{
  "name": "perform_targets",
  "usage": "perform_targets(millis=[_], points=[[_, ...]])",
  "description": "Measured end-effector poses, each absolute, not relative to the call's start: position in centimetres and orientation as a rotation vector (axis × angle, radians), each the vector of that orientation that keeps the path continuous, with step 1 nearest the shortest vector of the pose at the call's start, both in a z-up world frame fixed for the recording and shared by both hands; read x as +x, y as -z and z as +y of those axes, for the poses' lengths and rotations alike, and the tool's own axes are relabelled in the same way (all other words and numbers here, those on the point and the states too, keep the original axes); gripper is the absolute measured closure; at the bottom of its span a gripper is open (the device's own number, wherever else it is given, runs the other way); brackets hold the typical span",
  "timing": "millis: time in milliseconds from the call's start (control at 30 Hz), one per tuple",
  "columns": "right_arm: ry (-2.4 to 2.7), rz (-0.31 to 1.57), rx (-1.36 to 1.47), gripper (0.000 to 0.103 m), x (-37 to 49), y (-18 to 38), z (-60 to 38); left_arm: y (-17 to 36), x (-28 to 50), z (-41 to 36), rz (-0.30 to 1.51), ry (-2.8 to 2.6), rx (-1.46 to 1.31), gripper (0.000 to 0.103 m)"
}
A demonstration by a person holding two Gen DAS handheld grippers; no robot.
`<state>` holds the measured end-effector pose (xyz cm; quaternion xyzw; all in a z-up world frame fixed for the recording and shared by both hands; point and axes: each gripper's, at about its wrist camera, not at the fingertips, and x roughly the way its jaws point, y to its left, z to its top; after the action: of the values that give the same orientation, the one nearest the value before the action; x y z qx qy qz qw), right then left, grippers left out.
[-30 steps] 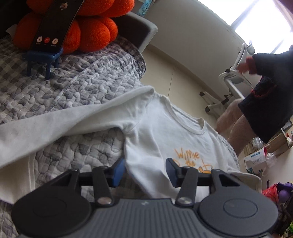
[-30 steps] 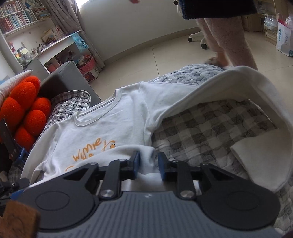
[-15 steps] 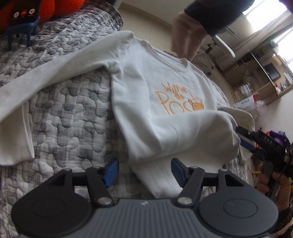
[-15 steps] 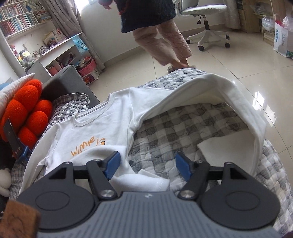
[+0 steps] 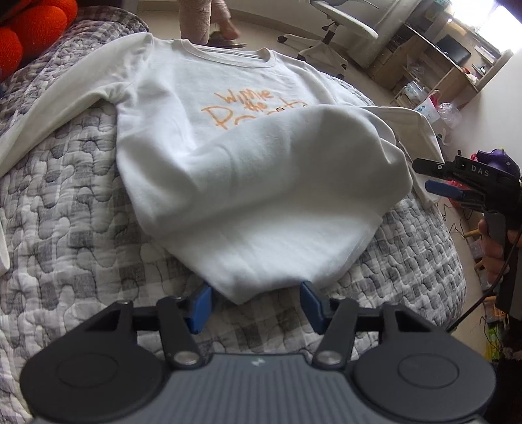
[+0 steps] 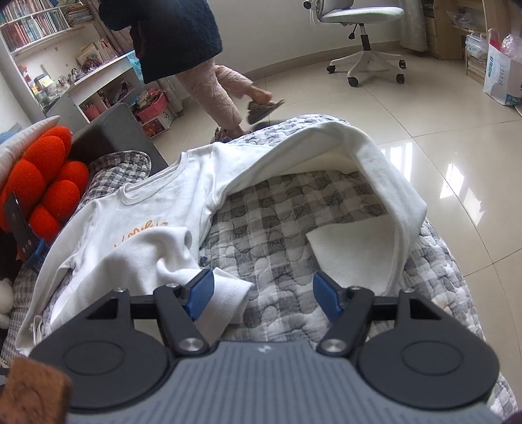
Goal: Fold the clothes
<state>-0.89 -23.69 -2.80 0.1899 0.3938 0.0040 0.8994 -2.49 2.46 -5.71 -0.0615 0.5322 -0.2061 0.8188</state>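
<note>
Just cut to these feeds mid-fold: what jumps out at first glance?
The white sweatshirt with orange lettering fills the middle of the checked quilt, its bottom part doubled up over the print, both sleeves spread out to the sides. The left claw hangs just off the folded edge, jaws closing with no cloth between them; the right claw stands open by the hem corner. Behind the bed, a person in a dark top walks past a white office chair.

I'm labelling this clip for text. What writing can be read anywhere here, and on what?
"Winnie the", orange print on the white shirt; the line below is partly covered by the folded-up hem.
"DAS", on the right gripper.
Blue print on the white bag: too blurred.
Book spines on the shelves: too small.
</note>
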Motion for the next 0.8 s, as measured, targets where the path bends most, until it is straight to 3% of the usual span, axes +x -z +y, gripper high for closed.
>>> perform_targets(millis=[33, 100, 133, 300, 800], points=[[-0.009, 0.82, 0.392, 0.032, -0.9, 2.9, -23.7, 5.7, -2.5, 2.3, 1.132, 0.431, -0.133, 0.056], [-0.014, 0.829, 0.393, 0.032, -0.9, 3.1, -23.8, 5.8, -2.4, 2.2, 1.134, 0.418, -0.148, 0.081], [-0.018, 0.833, 0.396, 0.032, -0.9, 3.2, -23.8, 5.9, -2.4, 2.2, 1.138, 0.412, -0.162, 0.084], [-0.046, 0.84, 0.431, 0.032, -1.5, 3.2, -24.0, 5.0, -3.0, 2.1, 1.115, 0.372, -0.225, 0.09], [-0.059, 0.832, 0.519, 0.032, -3.4, 0.5, -23.5, -2.0, -8.6, 7.6, 0.973, 0.343, -0.378, 0.092]])
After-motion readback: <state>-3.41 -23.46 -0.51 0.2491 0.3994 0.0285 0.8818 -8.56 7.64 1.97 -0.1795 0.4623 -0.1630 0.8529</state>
